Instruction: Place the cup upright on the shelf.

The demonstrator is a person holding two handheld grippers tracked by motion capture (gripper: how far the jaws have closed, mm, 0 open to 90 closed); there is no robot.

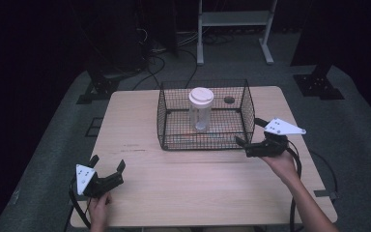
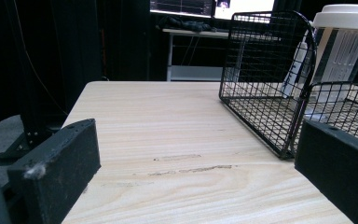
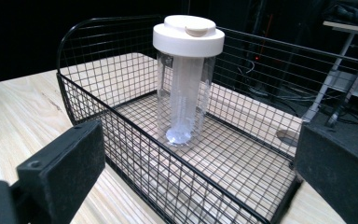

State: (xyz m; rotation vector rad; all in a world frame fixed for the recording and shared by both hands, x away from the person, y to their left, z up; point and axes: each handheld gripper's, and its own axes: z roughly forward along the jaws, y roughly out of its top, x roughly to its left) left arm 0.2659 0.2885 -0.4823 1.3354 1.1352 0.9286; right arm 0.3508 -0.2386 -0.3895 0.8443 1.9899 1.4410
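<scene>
Nearest the high camera, two forearms reach in from the bottom edge, each hand holding a black gripper over a pale wooden table (image 1: 198, 183). On the person's left, the left gripper (image 1: 107, 165) sits low over the near left corner of the tabletop, its jaws spread apart with nothing between them; bare wood lies ahead of it, marked by a few faint dark scuffs (image 2: 191, 169). It is well apart from everything else on the table.

Toward the middle of the far half stands a black wire basket (image 1: 171, 137), open at the top. Inside it a clear tumbler (image 1: 201, 116) stands upright on the mesh floor, roughly centred, capped with a white lid (image 1: 201, 96) that rises above the basket's rim. In the right gripper view a pale tube (image 3: 182, 93) runs down the tumbler's middle to its base.

At the basket's near right corner, the right gripper (image 1: 249, 133) hangs just beside the wire, its jaws wide apart and holding nothing. From its own camera the basket's near wall passes between the two jaws; whether either jaw touches the wire I cannot tell.

Beyond the table, a white metal stand (image 1: 234, 29) and dark cables (image 1: 157, 65) rest on the grey floor.
</scene>
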